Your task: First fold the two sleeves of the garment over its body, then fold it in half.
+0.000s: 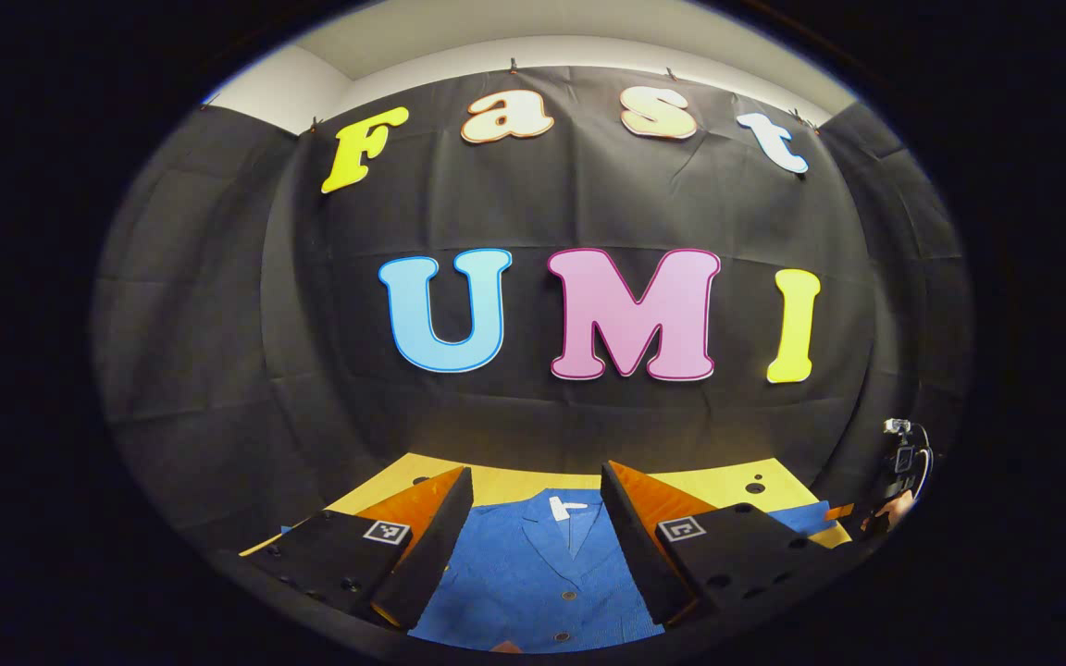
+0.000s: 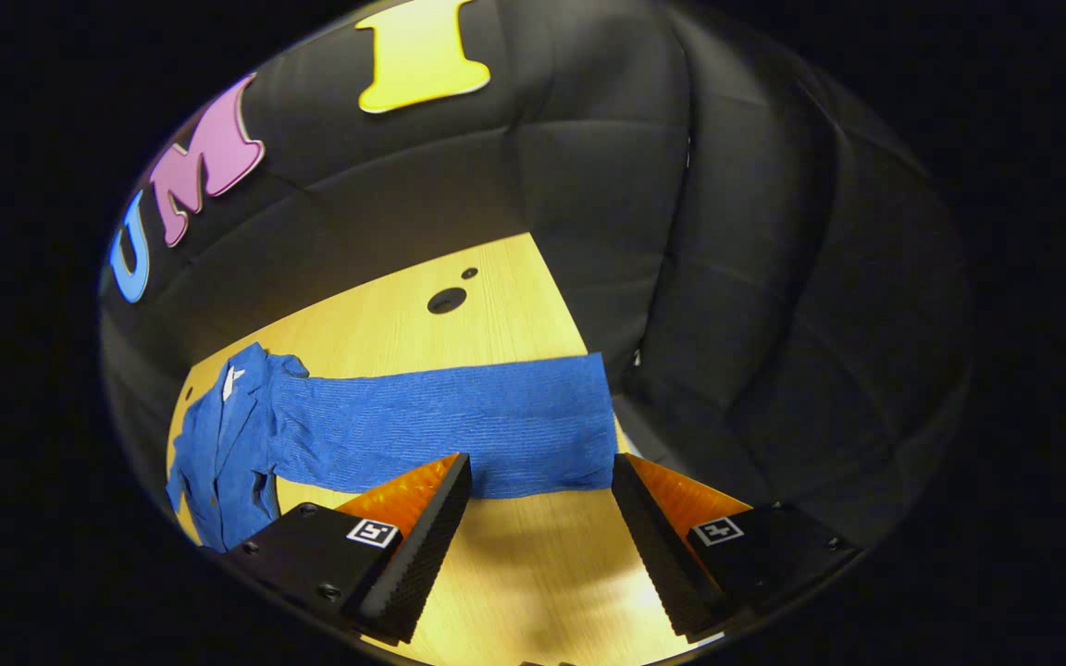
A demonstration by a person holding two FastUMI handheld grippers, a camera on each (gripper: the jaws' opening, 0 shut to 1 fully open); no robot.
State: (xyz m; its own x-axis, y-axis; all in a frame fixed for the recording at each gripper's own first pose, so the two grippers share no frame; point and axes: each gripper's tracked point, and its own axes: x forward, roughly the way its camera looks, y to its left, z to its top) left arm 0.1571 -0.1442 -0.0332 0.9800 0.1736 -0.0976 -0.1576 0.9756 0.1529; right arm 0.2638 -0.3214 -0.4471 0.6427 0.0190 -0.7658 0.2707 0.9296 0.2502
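Right gripper view: spread fingers [image 2: 422, 546] before unfolded sleeve [image 2: 459, 425].

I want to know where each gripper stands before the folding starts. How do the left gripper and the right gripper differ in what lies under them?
The left gripper hangs over the blue shirt's buttoned front, below the collar; the right gripper is over bare wooden table, just short of the sleeve stretched out flat. The left gripper points level toward the booth wall; the right gripper tilts down at the table. Both have open jaws holding nothing.
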